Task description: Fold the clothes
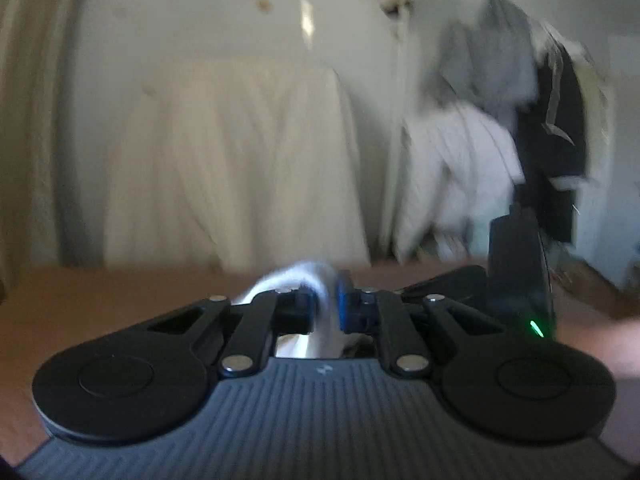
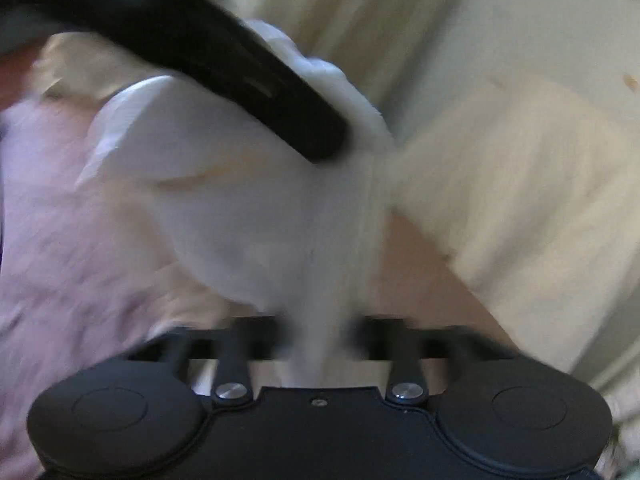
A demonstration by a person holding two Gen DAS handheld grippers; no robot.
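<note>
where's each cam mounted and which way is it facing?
Left wrist: on the left claw, looking almost level across the brown table at a draped sheet and hung clothes; a hand shows at right.
Right wrist: on the right claw, angled down at the white cloth; a black arm crosses above.
Shared: white cloth pinched in each claw, sheet, table.

This looks like a room in a home, probably a bedroom or laundry corner. A pale painted wall [image 1: 224, 12] backs a bulky shape draped in a cream sheet [image 1: 236, 152]. Beside it, grey, white and black garments [image 1: 500, 120] hang in a heap. A reddish-brown worktop [image 1: 80, 300] runs across the foreground, and pink fabric [image 2: 60, 240] lies bunched nearby.
</note>
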